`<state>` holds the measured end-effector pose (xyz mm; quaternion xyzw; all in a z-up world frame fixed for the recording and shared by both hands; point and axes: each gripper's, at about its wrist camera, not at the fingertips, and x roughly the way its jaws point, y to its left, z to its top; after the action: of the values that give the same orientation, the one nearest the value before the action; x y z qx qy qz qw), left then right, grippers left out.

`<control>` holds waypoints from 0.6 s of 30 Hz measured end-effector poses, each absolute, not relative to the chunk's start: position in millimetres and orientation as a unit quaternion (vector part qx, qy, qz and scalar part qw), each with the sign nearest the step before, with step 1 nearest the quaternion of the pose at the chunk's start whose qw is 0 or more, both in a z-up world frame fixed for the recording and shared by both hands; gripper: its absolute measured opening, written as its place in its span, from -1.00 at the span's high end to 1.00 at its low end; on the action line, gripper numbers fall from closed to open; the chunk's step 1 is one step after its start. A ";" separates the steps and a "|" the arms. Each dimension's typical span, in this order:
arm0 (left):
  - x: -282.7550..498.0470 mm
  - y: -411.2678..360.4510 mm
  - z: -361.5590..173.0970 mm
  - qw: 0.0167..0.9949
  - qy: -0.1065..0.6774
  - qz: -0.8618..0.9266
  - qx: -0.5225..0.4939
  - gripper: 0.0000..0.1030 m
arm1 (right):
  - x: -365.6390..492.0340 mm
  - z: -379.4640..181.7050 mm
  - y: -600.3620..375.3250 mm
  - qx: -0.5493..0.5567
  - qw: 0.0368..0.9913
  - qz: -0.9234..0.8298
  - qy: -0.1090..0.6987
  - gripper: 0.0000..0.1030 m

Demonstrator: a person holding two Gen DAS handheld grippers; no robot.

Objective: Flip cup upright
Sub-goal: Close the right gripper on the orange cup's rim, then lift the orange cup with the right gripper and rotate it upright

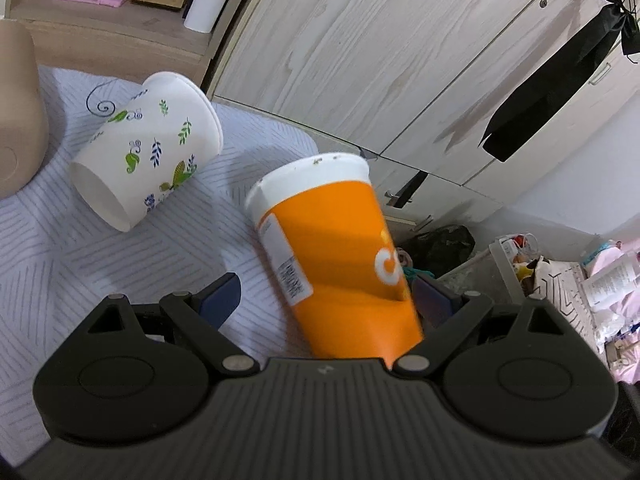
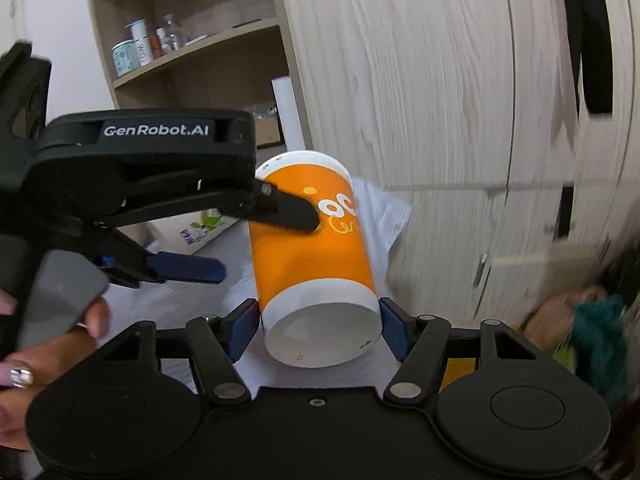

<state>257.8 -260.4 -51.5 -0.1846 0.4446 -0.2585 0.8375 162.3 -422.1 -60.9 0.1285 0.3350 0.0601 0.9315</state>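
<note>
The orange cup lay tilted over the striped cloth, its white bottom facing the right wrist camera and its white rim end pointing away toward the wooden cupboard. It sat between the blue pads of the right hand-held gripper, which stood close against the white band at its bottom end on both sides; whether they pressed on it could not be told for sure. The left hand-held gripper reached in from the left, spread wide, with its upper finger resting on the cup's side near the printed logo and its blue-padded lower finger well clear of the cup. In the left wrist view the cup ran between that hand-held gripper's fingers, nearer the right one.

The cup bore white and yellow lettering, too curved and blurred to read, and a white label with small print and a barcode. The left hand-held gripper's body read "GenRobot.AI". A white cup with leaf patterns lay on its side further left on the cloth.
</note>
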 end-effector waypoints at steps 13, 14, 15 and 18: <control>231.4 -253.6 -50.7 0.817 0.479 -0.288 -0.139 -0.42 | 130.2 -57.6 -399.4 0.175 0.907 0.077 0.376 -0.35; 226.6 -252.1 -48.3 0.820 0.476 -0.289 -0.129 -0.41 | 126.4 -56.1 -395.3 0.176 0.906 0.080 0.377 -0.35; 222.6 -249.5 -46.4 0.821 0.475 -0.291 -0.123 -0.41 | 122.5 -55.3 -393.4 0.176 0.905 0.082 0.377 -0.35; 214.5 -239.7 -42.6 0.818 0.479 -0.296 -0.116 -0.41 | 112.2 -52.9 -384.2 0.178 0.903 0.088 0.381 -0.35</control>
<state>214.5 -239.7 -42.6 -0.1162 0.4791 -0.2956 0.8183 112.2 -384.2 -52.9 0.1783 0.3811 0.0875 0.9030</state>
